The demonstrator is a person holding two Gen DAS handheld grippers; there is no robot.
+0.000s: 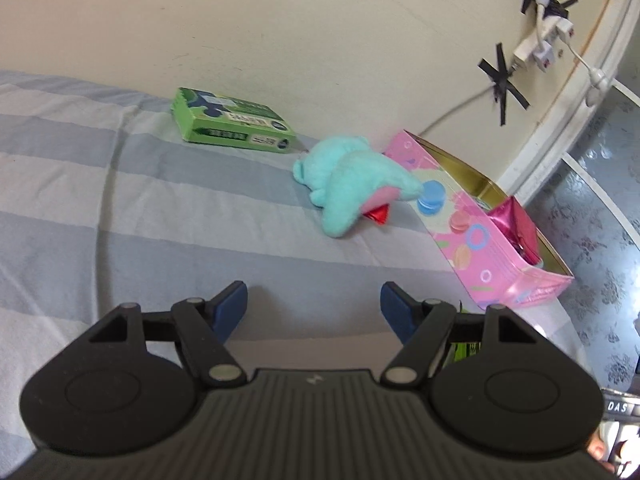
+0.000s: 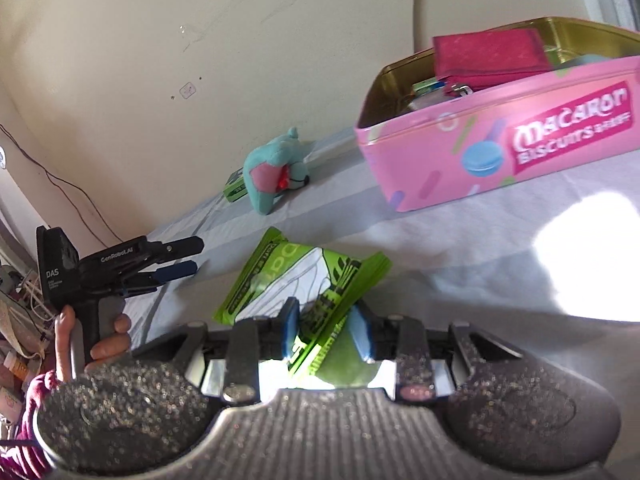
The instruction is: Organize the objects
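Pink tin point(image 2: 500, 152) sits on a striped bed sheet point(image 1: 120, 200) by the wall, lid off. White letters on its side say "MACARON BISCUITS". A dark pink pouch point(image 2: 492, 56) pokes out of the tin. Just beside the tin's far end lies a soft teal toy point(image 1: 348, 184). Past the toy, farther from the tin, lies a green box point(image 1: 232, 122); its words are too small to read. In front of the tin, the right gripper point(image 2: 326, 334) has its jaws clenched on a bright green packet point(image 2: 304, 280) with white and black print that is too creased to read. The left gripper point(image 1: 314, 308) has its jaws spread apart and holds nothing. "GenRobot.AI" and "DAS" are printed on its side, and a hand point(image 2: 96, 340) grips its handle.
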